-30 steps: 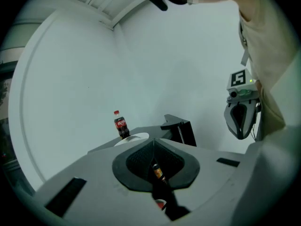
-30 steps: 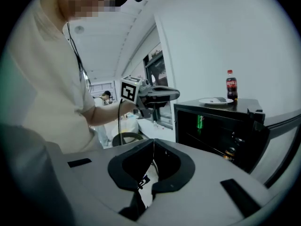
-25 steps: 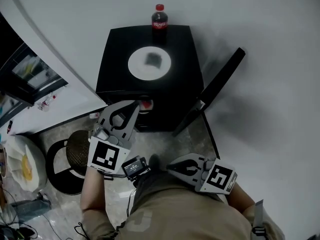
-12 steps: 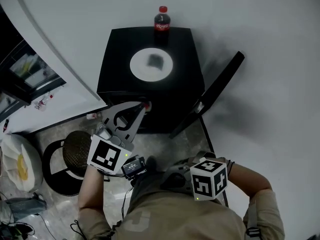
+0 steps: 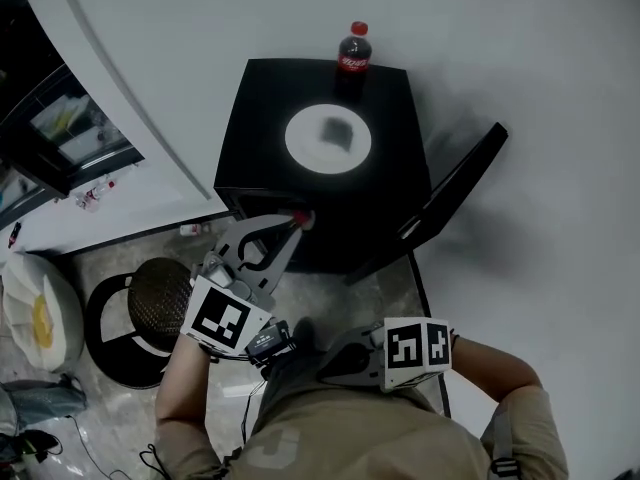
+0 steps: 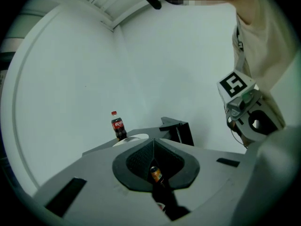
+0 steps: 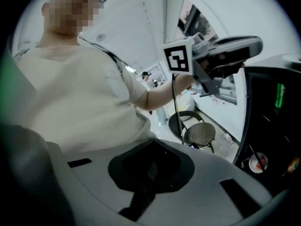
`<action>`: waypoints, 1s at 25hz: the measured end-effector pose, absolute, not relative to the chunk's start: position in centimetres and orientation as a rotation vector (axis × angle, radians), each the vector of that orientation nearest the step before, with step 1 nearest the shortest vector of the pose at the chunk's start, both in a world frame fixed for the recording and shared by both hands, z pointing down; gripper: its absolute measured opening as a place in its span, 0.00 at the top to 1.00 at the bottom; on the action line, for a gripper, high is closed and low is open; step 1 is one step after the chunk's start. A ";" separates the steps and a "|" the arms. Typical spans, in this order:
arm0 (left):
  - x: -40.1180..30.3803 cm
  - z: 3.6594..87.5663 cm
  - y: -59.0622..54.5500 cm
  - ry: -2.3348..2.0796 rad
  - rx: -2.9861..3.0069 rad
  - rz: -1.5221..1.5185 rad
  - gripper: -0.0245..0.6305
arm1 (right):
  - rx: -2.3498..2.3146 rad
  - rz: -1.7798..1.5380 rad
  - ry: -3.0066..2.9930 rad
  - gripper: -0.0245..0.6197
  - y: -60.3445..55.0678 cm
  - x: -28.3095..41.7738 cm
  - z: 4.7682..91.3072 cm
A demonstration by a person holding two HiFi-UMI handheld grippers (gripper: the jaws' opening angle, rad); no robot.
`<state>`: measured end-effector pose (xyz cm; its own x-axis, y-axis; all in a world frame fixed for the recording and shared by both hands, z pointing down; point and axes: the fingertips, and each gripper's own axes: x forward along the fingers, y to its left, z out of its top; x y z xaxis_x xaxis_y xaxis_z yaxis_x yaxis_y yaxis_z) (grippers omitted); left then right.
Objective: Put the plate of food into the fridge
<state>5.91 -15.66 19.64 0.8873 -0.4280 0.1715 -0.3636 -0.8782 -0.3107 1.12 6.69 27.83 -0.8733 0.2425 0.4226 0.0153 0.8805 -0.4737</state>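
Note:
A white plate (image 5: 328, 138) with a dark piece of food lies on top of the black mini fridge (image 5: 390, 183). The fridge door (image 5: 450, 203) stands open to the right. My left gripper (image 5: 293, 222) is shut and empty, its tips at the fridge's upper front edge. In the left gripper view the plate (image 6: 132, 138) shows just past the shut left gripper (image 6: 153, 144). My right gripper (image 5: 335, 361) is low against the person's body, shut and holding nothing. In the right gripper view the right gripper (image 7: 150, 147) points at the person's shirt.
A cola bottle (image 5: 352, 48) stands behind the plate, at the fridge top's back edge. A round black stool (image 5: 155, 308) is left of the fridge, with white bags (image 5: 35, 323) beyond it. A small red item (image 5: 300, 216) shows inside the fridge opening.
My right gripper has swung round and drawn in toward the person's body. The left gripper has stayed by the fridge front. The head camera has shifted, so the fridge sits further right.

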 end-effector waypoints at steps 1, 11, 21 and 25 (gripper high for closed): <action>5.8 19.8 -16.1 0.598 -2.770 -0.354 0.94 | -0.121 0.674 -2.603 0.93 5.9 1.3 27.8; 8.3 23.8 -21.2 0.372 -2.409 -0.760 0.69 | 0.700 0.752 -2.739 0.93 -1.7 6.6 27.6; 12.4 28.2 -23.0 0.160 -1.931 -1.088 0.47 | 0.732 0.722 -2.713 0.93 -1.7 7.3 28.0; 13.0 29.4 -23.7 0.169 -1.842 -1.181 0.47 | 0.714 0.715 -2.720 0.93 -1.5 7.6 28.0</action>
<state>13.02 -23.71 29.43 0.5319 -0.5390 0.6531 0.3342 -0.5751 -0.7467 7.59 -1.55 28.03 -0.8521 -0.3959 0.3423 -0.5130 0.7611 -0.3969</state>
